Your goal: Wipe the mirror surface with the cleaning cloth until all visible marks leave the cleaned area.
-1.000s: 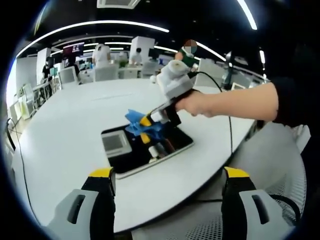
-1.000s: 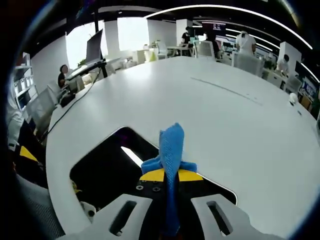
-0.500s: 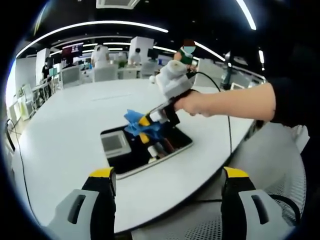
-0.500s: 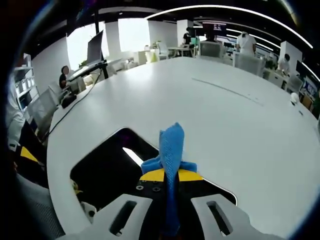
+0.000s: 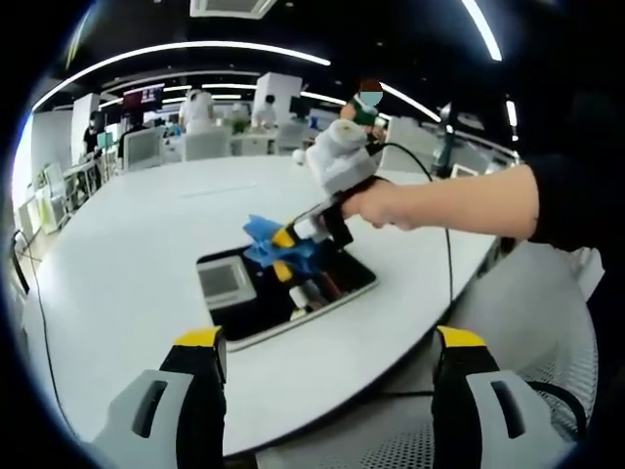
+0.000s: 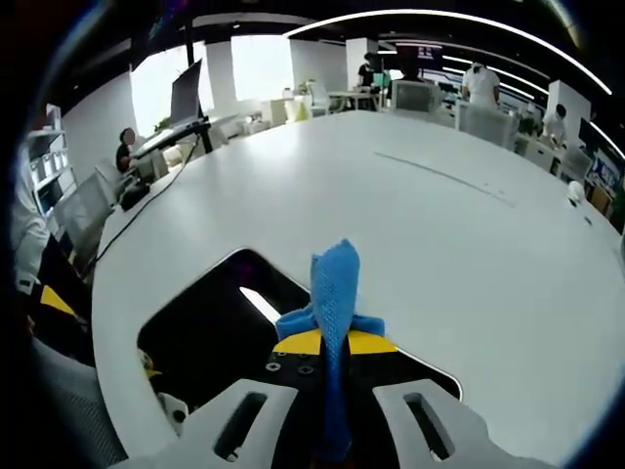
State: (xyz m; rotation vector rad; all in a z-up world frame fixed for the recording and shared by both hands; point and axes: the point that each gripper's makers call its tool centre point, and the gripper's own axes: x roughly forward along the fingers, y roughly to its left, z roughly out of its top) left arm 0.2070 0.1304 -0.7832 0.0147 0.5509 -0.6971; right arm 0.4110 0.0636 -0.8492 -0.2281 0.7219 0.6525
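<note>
A flat rectangular mirror (image 5: 244, 308) (image 6: 205, 337) lies on the white table, dark with reflections of the ceiling. My right gripper (image 6: 332, 342) (image 5: 285, 252) is shut on a blue cleaning cloth (image 6: 334, 293) (image 5: 269, 242) and hovers over the mirror's middle, held by a hand (image 5: 391, 205). Whether the cloth touches the glass I cannot tell. At the bottom of the left gripper view my left gripper (image 5: 327, 347) stands open with nothing between its yellow-tipped fingers (image 5: 198, 339), near the table's front edge and short of the mirror.
The round white table (image 5: 117, 254) (image 6: 430, 225) spreads wide around the mirror. A mesh chair (image 5: 547, 322) stands at the right beside the table edge. A cable (image 5: 449, 254) hangs from the right gripper. Desks, chairs and people fill the far background.
</note>
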